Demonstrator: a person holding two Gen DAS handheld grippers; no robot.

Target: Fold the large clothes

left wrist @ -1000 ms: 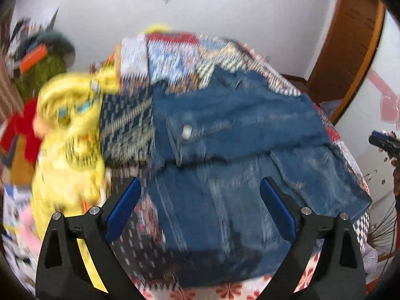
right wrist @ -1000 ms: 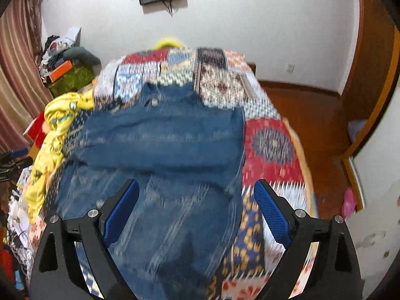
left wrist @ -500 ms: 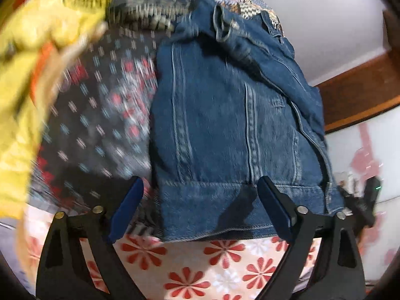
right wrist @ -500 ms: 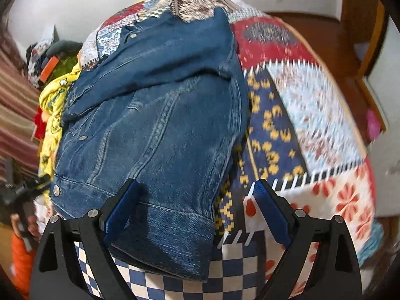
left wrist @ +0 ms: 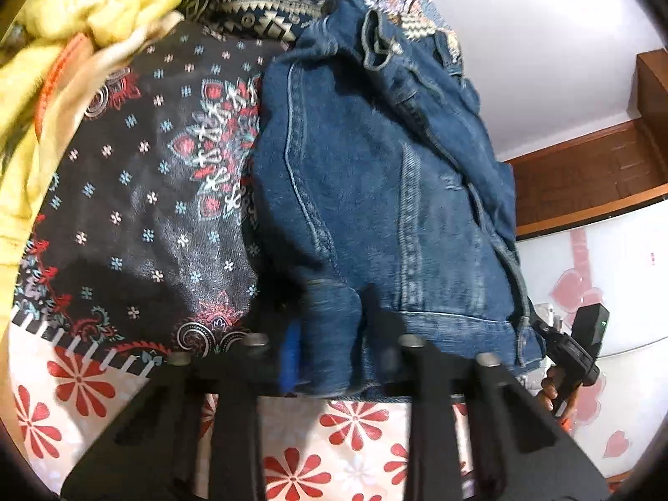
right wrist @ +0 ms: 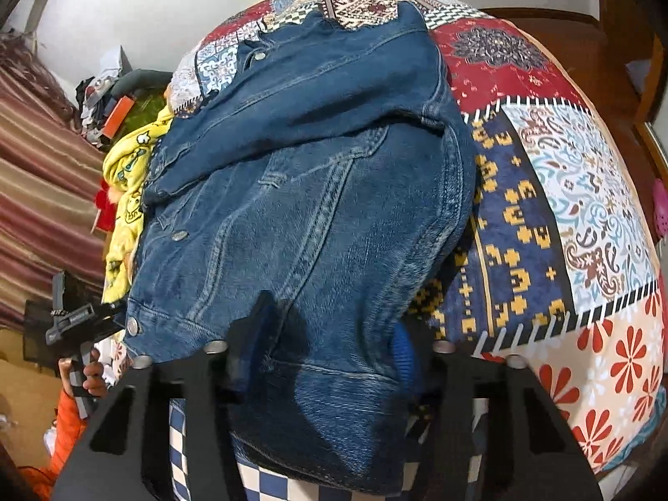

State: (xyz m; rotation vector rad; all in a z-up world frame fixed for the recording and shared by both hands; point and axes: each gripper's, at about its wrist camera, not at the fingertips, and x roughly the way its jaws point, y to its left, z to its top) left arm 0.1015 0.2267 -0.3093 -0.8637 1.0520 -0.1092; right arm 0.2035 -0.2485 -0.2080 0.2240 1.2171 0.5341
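Denim jacket [left wrist: 375,192] at bed's [right wrist: 542,192] near edge (sleeves folded in). Left tool [left wrist: 334,350] and right tool [right wrist: 330,346] just closed, each pinching its hem.

The left gripper [left wrist: 334,350] points steeply down, and its jaws have just been closing and now pinch a fold of the denim jacket [left wrist: 375,192] at its near hem. The right gripper [right wrist: 330,350] also tilts down, its jaws having just closed in on a thicker bunch of the same hem. A hand [right wrist: 89,375] grips the left tool's handle.
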